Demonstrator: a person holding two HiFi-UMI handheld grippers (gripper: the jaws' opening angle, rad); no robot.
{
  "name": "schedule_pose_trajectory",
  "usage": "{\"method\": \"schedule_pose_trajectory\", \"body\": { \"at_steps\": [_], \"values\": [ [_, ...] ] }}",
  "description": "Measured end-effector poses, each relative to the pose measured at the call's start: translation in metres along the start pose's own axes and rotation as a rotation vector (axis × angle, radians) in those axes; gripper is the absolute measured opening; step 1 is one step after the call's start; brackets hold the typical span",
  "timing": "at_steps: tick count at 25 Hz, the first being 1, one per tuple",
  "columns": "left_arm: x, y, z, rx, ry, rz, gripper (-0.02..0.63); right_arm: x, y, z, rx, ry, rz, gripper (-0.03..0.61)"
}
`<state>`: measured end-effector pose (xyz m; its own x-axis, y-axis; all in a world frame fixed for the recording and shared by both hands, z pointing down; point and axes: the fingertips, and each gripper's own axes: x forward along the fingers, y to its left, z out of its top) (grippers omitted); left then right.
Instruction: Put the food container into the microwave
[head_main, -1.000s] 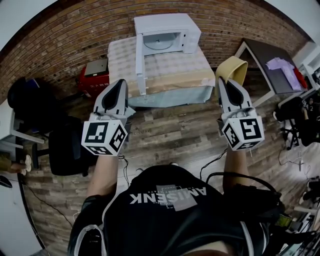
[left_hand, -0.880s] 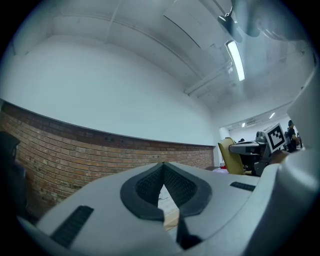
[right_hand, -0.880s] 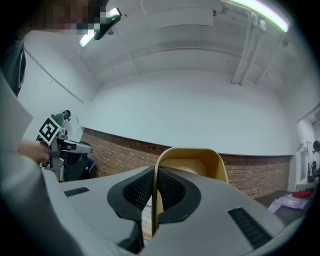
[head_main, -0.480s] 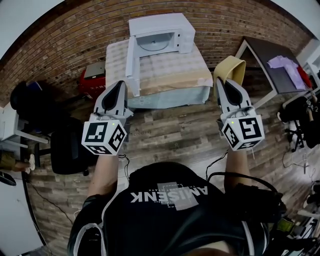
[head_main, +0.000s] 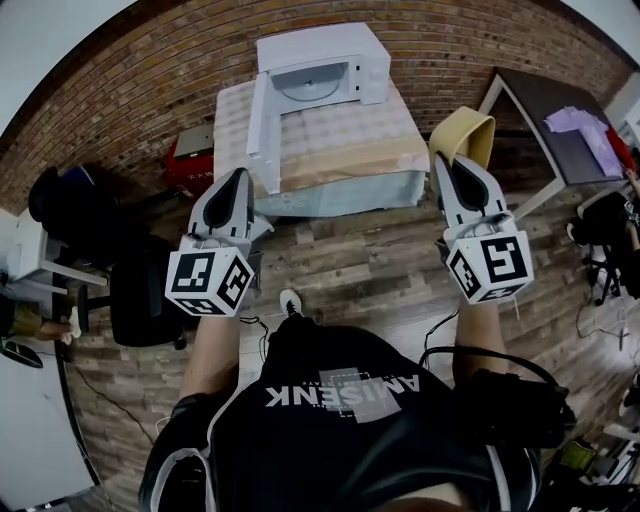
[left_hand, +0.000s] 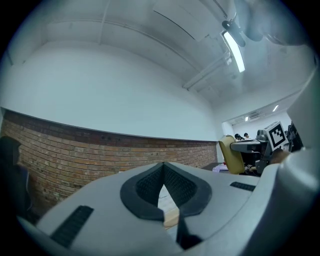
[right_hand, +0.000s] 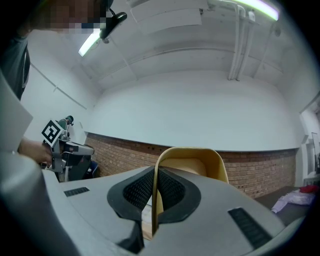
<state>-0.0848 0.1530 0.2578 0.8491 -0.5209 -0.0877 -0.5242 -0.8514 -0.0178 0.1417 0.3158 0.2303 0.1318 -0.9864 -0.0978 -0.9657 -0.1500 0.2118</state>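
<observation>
Left gripper (head_main: 240, 178): held out level in front of the person, tips together, nothing between the pads. Its own view shows only brick wall and a sliver of table through the slot.
Right gripper (head_main: 447, 162): likewise closed and empty. The yellow strip seen in its slot is the yellow chair (head_main: 462, 135) standing well behind it, not something it holds.
Microwave (head_main: 318, 65): at the far end of the cloth-covered table (head_main: 340, 150), with its door (head_main: 262, 120) swung fully open to the left. The cavity faces the person, the glass turntable (head_main: 310, 88) shows, and the inside looks empty.
Food container: not picked out with any certainty. A small pale spot (head_main: 406, 160) near the table's right front corner may be it, but it is too small in the head view to call. Neither gripper view shows it.
Stage: approach only, I judge. Both grippers are well short of the table and no pickup has begun.
Handling (judged): likely light and thin-walled, so it should flex under a hard squeeze. The sides are probably smooth and a bit slick. Any contents will shift if it tips.
Where to grip (judged): across two opposite walls just under the rim, where the lip stiffens it, or with both grippers at opposite ends.
Needed first: the jaws must open before either can take hold.
Carry: keep it level and slide it in low over the turntable, clear of the open door.
</observation>
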Motion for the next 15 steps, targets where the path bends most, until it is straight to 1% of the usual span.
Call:
{"method": "schedule_pose_trajectory", "body": {
  "at_steps": [6, 9, 11, 15],
  "values": [
    [0.027, 0.021, -0.006, -0.019, -0.03, -0.026, 0.012, 0.024, 0.0, -0.009, -0.02, 0.025, -0.016, 0.044],
    [0.044, 0.037, -0.009, -0.007, -0.045, -0.058, 0.012, 0.045, 0.007, -0.012, -0.037, 0.037, -0.016, 0.044],
    [0.057, 0.05, -0.008, 0.007, -0.057, -0.068, 0.012, 0.064, 0.009, -0.013, -0.051, 0.043, -0.019, 0.044],
    [0.086, 0.086, -0.009, -0.009, -0.065, -0.069, 0.012, 0.104, 0.01, -0.016, -0.053, 0.061, -0.025, 0.044]
  ]
}}
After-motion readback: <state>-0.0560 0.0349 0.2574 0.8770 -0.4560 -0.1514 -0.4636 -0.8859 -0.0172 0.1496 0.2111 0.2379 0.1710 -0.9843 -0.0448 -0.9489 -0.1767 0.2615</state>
